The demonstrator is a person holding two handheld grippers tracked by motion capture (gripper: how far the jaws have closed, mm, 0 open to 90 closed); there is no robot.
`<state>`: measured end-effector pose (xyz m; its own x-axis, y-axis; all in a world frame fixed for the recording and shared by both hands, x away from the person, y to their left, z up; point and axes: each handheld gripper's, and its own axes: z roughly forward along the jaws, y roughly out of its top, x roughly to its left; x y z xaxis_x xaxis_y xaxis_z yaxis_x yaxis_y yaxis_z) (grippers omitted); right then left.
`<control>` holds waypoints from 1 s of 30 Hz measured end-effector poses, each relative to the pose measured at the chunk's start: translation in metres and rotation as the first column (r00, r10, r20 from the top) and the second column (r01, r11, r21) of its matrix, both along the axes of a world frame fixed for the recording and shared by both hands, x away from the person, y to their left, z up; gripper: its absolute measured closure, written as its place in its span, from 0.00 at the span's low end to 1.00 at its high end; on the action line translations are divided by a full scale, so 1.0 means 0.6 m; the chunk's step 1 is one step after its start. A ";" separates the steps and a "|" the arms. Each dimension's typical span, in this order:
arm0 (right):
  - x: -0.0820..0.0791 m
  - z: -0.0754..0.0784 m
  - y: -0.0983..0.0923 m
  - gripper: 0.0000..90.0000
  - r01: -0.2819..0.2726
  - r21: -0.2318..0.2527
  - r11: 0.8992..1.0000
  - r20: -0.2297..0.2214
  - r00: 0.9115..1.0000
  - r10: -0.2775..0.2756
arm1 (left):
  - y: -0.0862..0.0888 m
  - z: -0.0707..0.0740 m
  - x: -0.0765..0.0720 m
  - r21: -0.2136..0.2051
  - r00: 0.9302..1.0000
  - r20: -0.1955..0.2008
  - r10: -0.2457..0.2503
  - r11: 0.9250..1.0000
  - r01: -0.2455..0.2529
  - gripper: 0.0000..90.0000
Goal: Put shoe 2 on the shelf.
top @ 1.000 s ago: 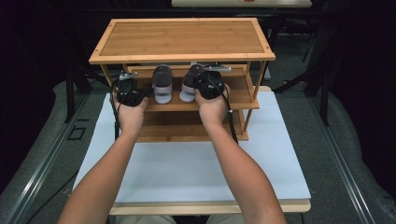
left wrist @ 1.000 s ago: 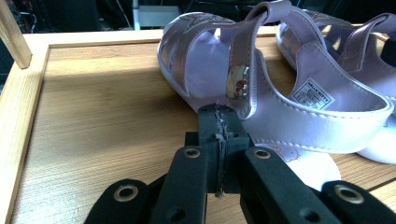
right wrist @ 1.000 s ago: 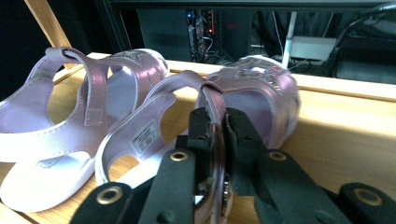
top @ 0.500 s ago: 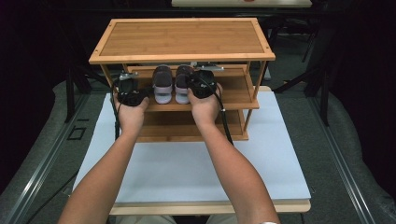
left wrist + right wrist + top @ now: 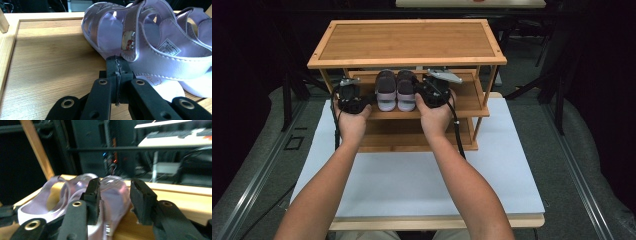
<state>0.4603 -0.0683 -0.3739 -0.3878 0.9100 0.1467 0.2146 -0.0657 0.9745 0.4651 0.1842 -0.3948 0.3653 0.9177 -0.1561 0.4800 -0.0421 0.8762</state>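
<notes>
High view, two lilac sandals [image 5: 396,93] side by side on shelf [image 5: 467,100], left gripper [image 5: 348,96] fingers closed empty, right gripper [image 5: 428,92] fingers just parting

left gripper [image 5: 117,75]: fingers closed | tip touching lilac sandal [image 5: 150,45] | wooden shelf [image 5: 50,62]

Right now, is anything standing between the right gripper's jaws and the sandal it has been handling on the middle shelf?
Nothing visible. The right gripper is at the right sandal on the middle shelf; its jaws have just been opening, with the sandal's side partly between them. The left sandal sits beside it on the far side from the gripper.
</notes>
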 end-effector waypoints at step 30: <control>0.019 -0.048 -0.011 0.98 -0.097 -0.105 0.990 -0.257 0.964 0.067 | -0.033 0.007 0.006 0.058 1.000 0.006 -0.025 0.998 0.025 1.00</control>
